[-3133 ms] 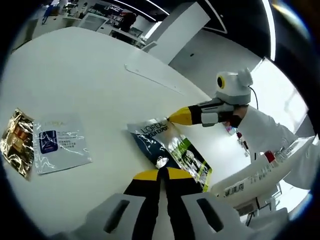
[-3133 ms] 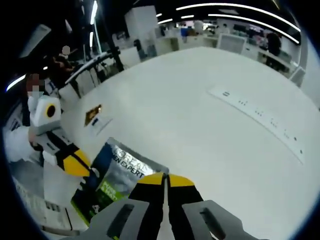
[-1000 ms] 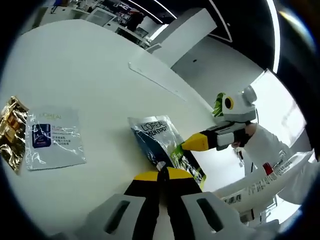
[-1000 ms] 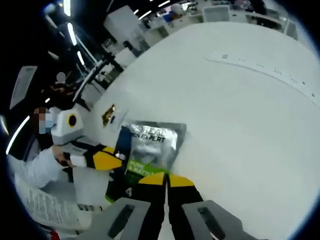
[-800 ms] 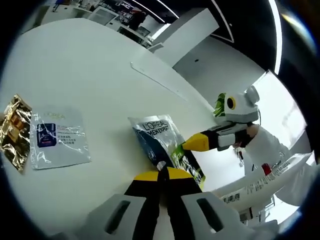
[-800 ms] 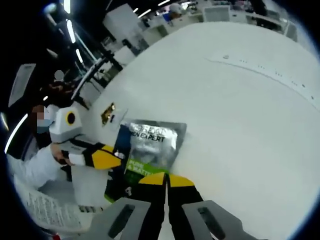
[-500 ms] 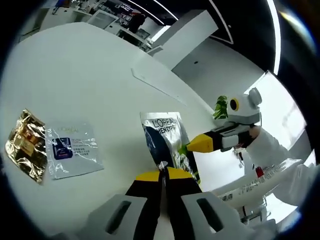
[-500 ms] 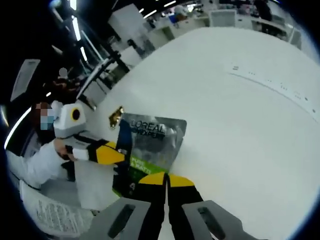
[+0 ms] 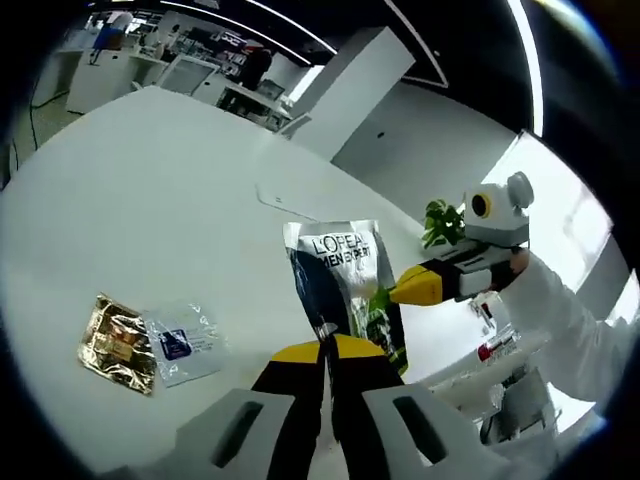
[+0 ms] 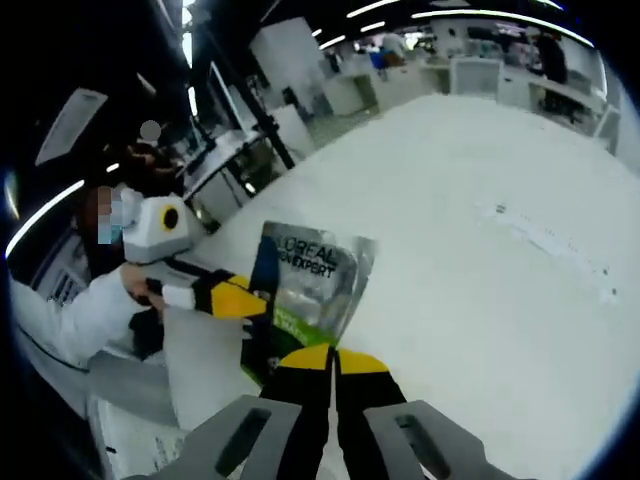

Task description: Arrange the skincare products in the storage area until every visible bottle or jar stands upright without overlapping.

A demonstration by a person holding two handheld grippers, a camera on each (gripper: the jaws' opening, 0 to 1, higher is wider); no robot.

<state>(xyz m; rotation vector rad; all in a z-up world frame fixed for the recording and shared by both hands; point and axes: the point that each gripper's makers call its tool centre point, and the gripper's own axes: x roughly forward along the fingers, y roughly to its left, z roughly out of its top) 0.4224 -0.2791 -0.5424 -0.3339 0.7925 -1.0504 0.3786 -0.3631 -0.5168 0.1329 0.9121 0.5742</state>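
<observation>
Sachet (image 9: 345,285) reads "L'OREAL MEN EXPERT", silver/dark w/ green lower part; held up off white table (image 9: 150,200). L gripper (image 9: 322,348) jaws shut, pinching its bottom edge. R gripper (image 10: 333,354) jaws shut on its green edge. Gold packet (image 9: 117,343) and clear blue-label sachet (image 9: 185,340) lie flat, touching, on table.

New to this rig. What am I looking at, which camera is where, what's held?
No robot arm here: a person holds a two-jaw gripper in each hand, and a fisheye camera rides on each one, looking along its jaws. The left gripper view shows the left gripper at the bottom and the right gripper coming in from the right. The right gripper view shows the right gripper below and the left gripper at left. Both are shut on one silver and green sachet, lifted above the white table. On the table lie a gold sachet and a clear sachet, side by side.
</observation>
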